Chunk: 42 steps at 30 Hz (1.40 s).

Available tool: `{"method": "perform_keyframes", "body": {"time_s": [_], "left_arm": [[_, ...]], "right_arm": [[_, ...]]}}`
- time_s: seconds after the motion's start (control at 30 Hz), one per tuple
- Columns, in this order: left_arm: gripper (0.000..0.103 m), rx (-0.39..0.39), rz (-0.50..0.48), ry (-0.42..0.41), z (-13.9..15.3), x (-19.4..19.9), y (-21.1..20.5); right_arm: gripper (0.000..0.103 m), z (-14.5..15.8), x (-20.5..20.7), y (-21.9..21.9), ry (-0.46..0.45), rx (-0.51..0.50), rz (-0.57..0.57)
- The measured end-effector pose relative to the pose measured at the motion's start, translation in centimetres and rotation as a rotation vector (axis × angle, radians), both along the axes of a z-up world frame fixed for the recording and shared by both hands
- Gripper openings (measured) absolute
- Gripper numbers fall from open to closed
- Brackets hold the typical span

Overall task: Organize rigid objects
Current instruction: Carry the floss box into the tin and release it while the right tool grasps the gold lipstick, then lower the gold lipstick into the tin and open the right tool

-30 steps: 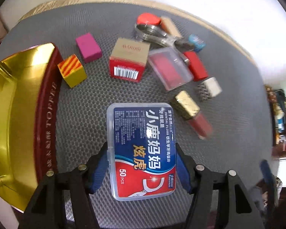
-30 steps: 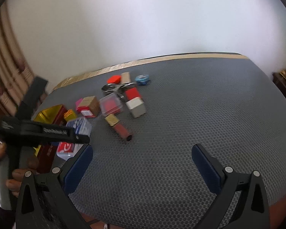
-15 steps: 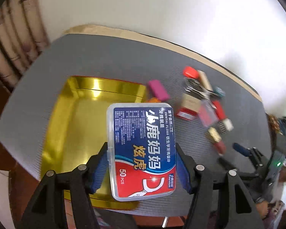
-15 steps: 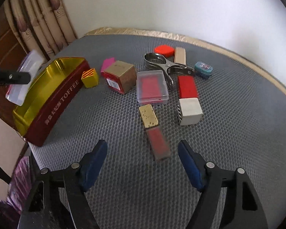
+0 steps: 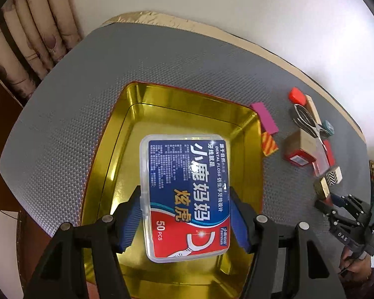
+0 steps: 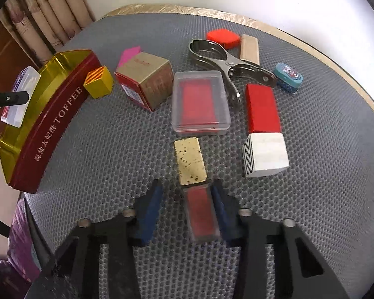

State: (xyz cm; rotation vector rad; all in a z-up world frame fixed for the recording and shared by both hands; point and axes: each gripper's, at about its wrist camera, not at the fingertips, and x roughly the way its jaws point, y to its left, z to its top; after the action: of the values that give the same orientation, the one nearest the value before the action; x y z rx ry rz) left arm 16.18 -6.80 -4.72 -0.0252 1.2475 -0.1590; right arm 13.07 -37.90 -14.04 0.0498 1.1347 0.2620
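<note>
My left gripper (image 5: pixel 185 214) is shut on a clear dental floss box (image 5: pixel 187 194) with a blue and red label and holds it above the gold inside of the red toffee tin (image 5: pixel 127 134). The tin (image 6: pixel 49 122) and the held box (image 6: pixel 20 97) also show at the left of the right wrist view. My right gripper (image 6: pixel 187 209) is open, its jaws on either side of the red end of a gold-capped lipstick (image 6: pixel 197 186) that lies on the grey mat. The right finger is close to the lipstick and the left finger stands apart from it.
Loose on the mat: a yellow striped cube (image 6: pixel 98 82), a pink block (image 6: pixel 129 53), a brown and red carton (image 6: pixel 144 79), a clear case (image 6: pixel 199 102), a metal clamp (image 6: pixel 224 64), a red block (image 6: pixel 261 107), a zigzag white block (image 6: pixel 264 154), a teal tin (image 6: pixel 288 77). Curtains at the back left.
My left gripper has carried the floss box from the mat to above the tin. My right gripper has come down to the lipstick and its jaws have narrowed around it.
</note>
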Motion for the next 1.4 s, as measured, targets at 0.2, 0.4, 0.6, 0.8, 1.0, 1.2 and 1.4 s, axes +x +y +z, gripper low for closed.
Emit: {"method": "perform_keyframes", "body": {"time_s": [0.2, 0.4, 0.6, 0.8, 1.0, 1.2, 1.4], "left_arm": [[0.066, 0.075, -0.027, -0.02, -0.5, 1.9, 0.0], [0.066, 0.147, -0.047, -0.048, -0.7, 3.8, -0.1], [0.066, 0.136, -0.054, -0.063, -0.4, 4.7, 0.9], [0.066, 0.022, 0.016, -0.138, 2.7, 0.3, 2.9], [0.066, 0.05, 0.085, -0.262, 5.0, -6.3, 4.8], [0.066, 0.085, 0.121, -0.29, 3.8, -9.6, 6.6], [0.066, 0.114, 0.149, -0.322, 3.4, -10.1, 7.9]], "right_arm": [[0.019, -0.1, 0.4, -0.5, 0.029, 0.034, -0.023], [0.019, -0.1, -0.3, -2.0, 0.073, 0.171, -0.056], [0.019, 0.7, -1.8, -3.0, 0.111, 0.316, -0.099], [0.019, 3.5, -2.5, -2.2, 0.109, 0.475, -0.103], [0.019, 7.7, -1.3, 1.3, 0.086, 0.597, -0.044], [0.019, 11.6, 3.5, 8.9, 0.064, 0.585, 0.027], [0.019, 9.8, 9.0, 14.6, 0.124, 0.497, -0.016]]}}
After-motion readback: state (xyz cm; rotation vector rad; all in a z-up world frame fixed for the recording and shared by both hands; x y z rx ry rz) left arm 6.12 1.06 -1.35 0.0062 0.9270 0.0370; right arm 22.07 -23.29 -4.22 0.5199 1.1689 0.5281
